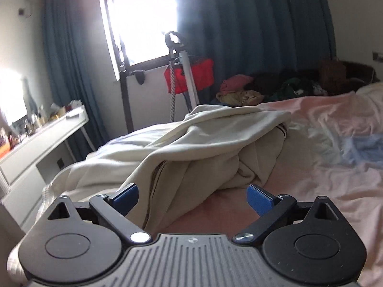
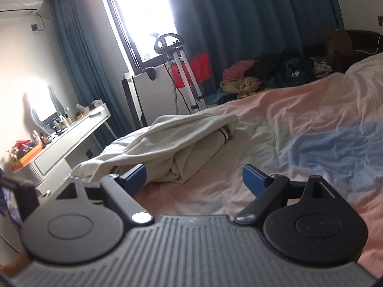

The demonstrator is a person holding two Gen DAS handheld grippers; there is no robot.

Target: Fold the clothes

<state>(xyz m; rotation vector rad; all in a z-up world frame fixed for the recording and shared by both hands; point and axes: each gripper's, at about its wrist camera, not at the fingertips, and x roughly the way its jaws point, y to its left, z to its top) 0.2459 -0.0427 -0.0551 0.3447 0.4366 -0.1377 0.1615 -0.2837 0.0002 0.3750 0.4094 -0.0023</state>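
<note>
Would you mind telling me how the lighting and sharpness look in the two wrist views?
Left wrist view: the window is blown out to white, the cream garment and pink bedsheet look soft with motion blur, and the curtains bow from fisheye distortion. Right wrist view: the window glares too, as does the mirror by the dresser, but the cream garment is sharper.

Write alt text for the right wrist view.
The open right hand-held gripper hovers over a pink-sheeted bed, its blue-padded fingers apart just short of a crumpled cream-white cloth garment. Behind are teal curtains and a bright window.
</note>
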